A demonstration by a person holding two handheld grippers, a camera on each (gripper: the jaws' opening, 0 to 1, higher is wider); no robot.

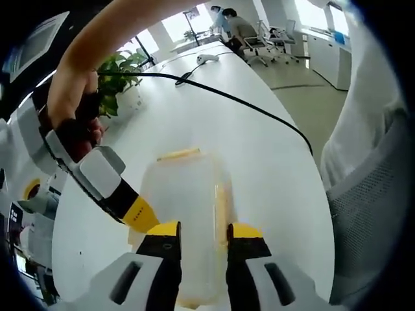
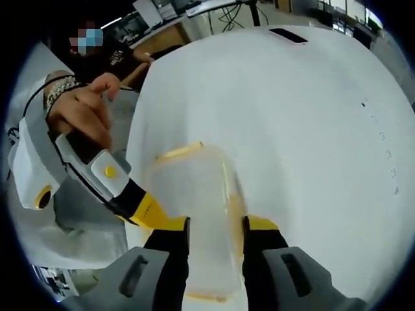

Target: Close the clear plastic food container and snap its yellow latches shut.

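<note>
I see the clear box [image 1: 188, 214] w/ yellow latches on the white table [image 1: 259, 149]. My left gripper [image 1: 203, 238] and right gripper [image 2: 216, 227] each have jaws apart round it, not squeezing.

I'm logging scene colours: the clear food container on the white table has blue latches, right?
Not quite: the container's latches are yellow, not blue, as the right gripper view shows. It is clear and sits on the white table, as you said.
</note>
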